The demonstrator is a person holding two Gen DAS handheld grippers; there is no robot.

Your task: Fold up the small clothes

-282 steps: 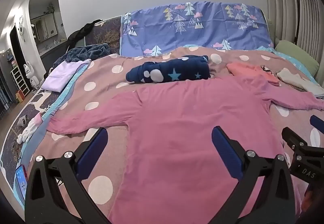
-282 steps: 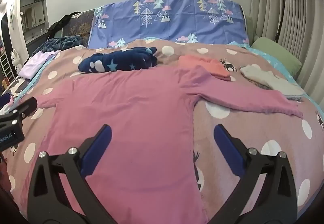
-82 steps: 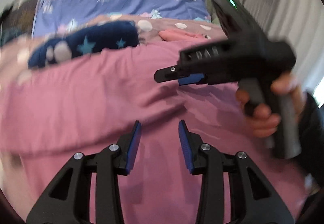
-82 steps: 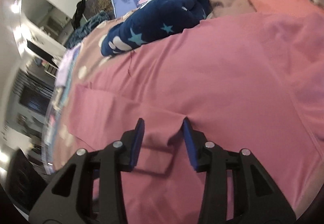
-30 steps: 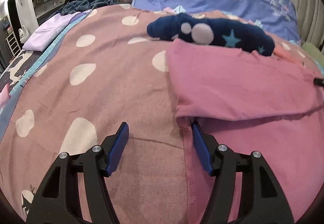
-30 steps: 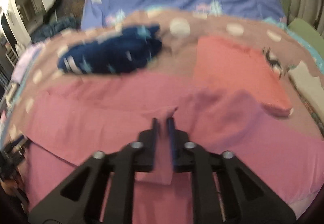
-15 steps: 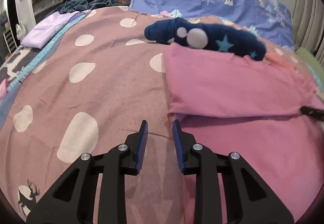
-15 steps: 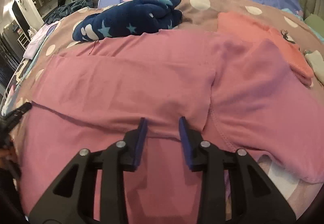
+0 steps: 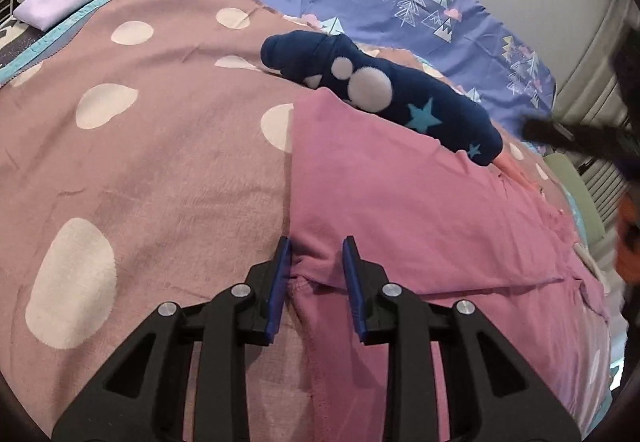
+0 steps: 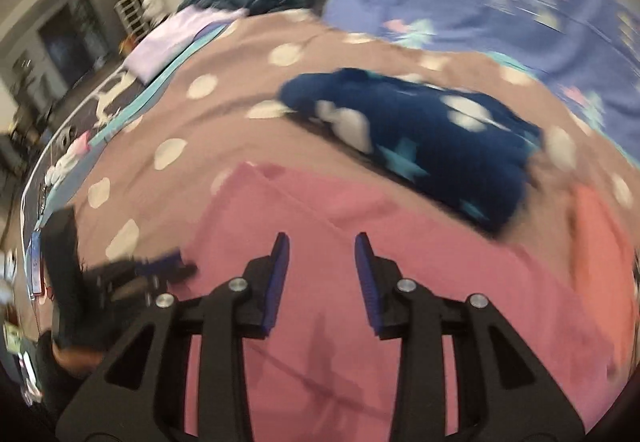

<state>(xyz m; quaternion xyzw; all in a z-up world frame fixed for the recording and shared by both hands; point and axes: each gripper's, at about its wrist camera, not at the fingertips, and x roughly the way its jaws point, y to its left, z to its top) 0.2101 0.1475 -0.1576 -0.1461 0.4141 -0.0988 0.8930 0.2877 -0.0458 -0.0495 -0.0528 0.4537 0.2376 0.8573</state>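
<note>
Straddling the near-left corner of the pink top (image 9: pixel 420 210), left gripper (image 9: pixel 316 266) part-open, fabric between fingers. Top's long axis runs left-right on the polka-dot blanket (image 9: pixel 140 162). Right gripper (image 10: pixel 322 254) open above it.

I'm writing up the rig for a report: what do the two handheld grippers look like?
Both match. The left gripper and right gripper have matte black angular frames with triangular cut-outs and silver round bolt heads. Each carries two narrow fingers faced with ribbed blue pads. No cables or readable markings show. In the right wrist view, the left gripper's black body appears blurred, held by a bare hand.
</note>
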